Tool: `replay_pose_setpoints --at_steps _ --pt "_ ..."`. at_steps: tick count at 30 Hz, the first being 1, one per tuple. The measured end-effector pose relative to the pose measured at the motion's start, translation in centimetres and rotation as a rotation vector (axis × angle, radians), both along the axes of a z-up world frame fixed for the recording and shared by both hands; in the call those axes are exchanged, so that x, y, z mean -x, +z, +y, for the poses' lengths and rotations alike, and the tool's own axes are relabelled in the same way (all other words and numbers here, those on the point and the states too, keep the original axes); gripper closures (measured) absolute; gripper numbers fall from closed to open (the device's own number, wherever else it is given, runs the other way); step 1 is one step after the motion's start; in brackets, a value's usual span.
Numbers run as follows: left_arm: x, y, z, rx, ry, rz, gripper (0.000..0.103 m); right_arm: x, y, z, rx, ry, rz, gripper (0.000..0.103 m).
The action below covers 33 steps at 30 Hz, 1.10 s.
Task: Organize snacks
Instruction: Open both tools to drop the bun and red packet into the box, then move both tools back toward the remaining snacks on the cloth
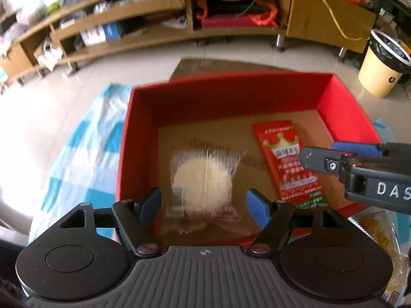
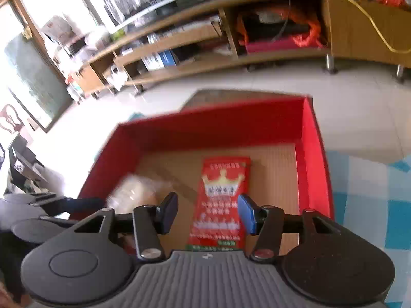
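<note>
Over a red box [image 1: 341, 107], the left tongs [image 1: 204, 202] gape wide around a blurred wrapped bun [image 1: 203, 179], apparently mid-release, while the right tongs [image 2: 208, 214] hover empty, slightly parted, above a red packet [image 2: 221, 195]; next, probably fetch another snack.

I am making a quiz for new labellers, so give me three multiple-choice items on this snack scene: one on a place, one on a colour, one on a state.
1. Where does the red packet lie?
A. On the floor
B. In the red box
C. On a shelf

2. What colour is the bin on the floor?
A. Green
B. Black
C. Pale yellow

3. How does the left gripper stand?
A. Open
B. Shut on the red packet
C. Shut on the bin

Answers: 1 B, it rests on the box's cardboard bottom; 2 C, its wall is pale yellow; 3 A, both fingers stand clear of the wrapped bun.
</note>
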State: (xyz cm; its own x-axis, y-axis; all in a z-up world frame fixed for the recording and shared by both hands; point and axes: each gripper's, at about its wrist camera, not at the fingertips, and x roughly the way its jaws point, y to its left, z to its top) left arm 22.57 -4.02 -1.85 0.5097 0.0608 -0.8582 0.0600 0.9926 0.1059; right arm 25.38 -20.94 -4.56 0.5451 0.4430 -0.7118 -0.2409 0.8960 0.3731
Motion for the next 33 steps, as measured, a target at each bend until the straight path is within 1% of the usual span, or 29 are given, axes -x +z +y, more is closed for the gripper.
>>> replay_pose_setpoints --at_steps 2,4,12,14,18,22,27,29,33 --pt "0.5 0.6 -0.3 -0.017 -0.003 -0.032 0.018 0.5 0.9 -0.1 0.008 -0.018 -0.03 0.05" --pt "1.1 1.1 -0.5 -0.017 -0.009 -0.049 0.018 1.2 1.7 -0.2 0.008 -0.03 -0.042 0.048" --pt "3.8 2.6 0.2 0.014 0.011 -0.071 0.016 5.2 3.1 -0.2 0.059 -0.046 -0.077 0.042" --pt "4.6 3.0 0.5 0.02 0.019 -0.08 0.015 6.3 3.2 -0.6 0.056 -0.056 -0.081 0.041" --pt "6.3 3.4 1.2 0.027 0.027 -0.081 0.013 8.2 3.2 -1.2 0.024 -0.066 -0.061 0.04" --pt "7.9 3.6 2.3 0.035 0.04 -0.072 0.011 9.6 2.7 -1.5 -0.001 -0.072 -0.024 0.039" --pt "10.0 3.5 5.0 0.047 0.079 -0.054 0.007 11.2 1.8 -1.7 -0.02 -0.061 0.023 0.038" --pt "10.8 3.2 6.2 0.055 0.103 -0.034 0.007 11.6 1.6 -1.6 -0.014 -0.059 0.023 0.035" --pt "12.1 1.8 8.4 0.092 0.157 0.037 0.007 12.2 1.7 -1.6 -0.028 -0.045 0.029 0.034"
